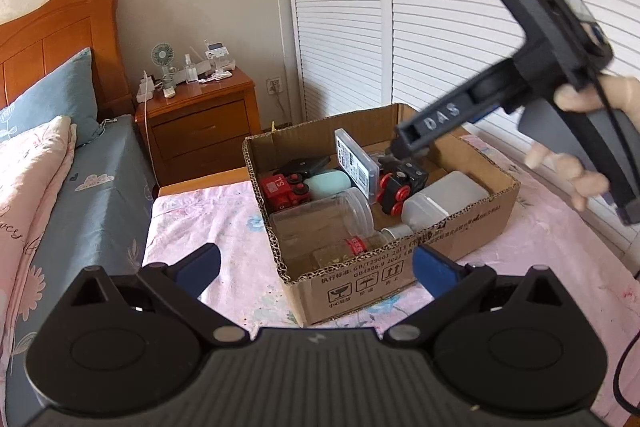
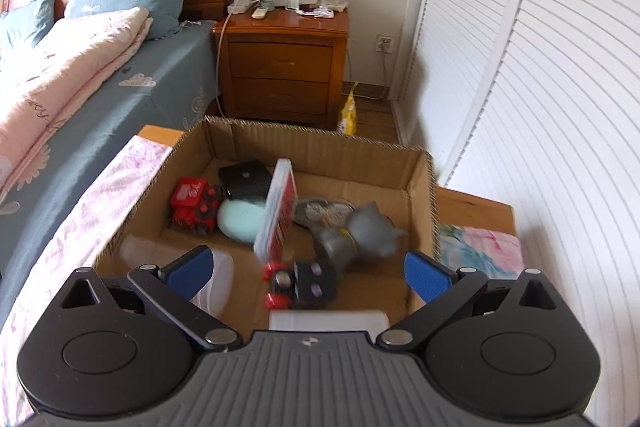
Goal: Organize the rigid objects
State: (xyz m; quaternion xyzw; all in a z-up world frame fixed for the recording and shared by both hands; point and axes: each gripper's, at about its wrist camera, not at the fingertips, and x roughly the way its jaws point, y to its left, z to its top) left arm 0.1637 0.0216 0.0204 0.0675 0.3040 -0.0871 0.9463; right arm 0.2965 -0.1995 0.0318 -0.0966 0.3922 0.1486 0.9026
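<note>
both grippers (image 1: 316, 267) (image 2: 306, 269) splayed, empty – grey figurine (image 2: 362, 231) only in right view

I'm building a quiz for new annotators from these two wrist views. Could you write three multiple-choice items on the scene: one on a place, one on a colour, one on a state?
1. Where does the red toy train lie?
A. on the nightstand
B. inside the cardboard box
C. on the pillow

2. What colour are the pads on the right tool?
A. blue
B. green
C. white

3. How do the jaws of the left tool stand?
A. shut on a jar
B. shut on nothing
C. open, holding nothing

Answers:
1 B: the train sits on the box floor beside the pale teal oval case.
2 A: both pads show blue in the right wrist view.
3 C: the fingers stand wide apart, and nothing is between them.
</note>
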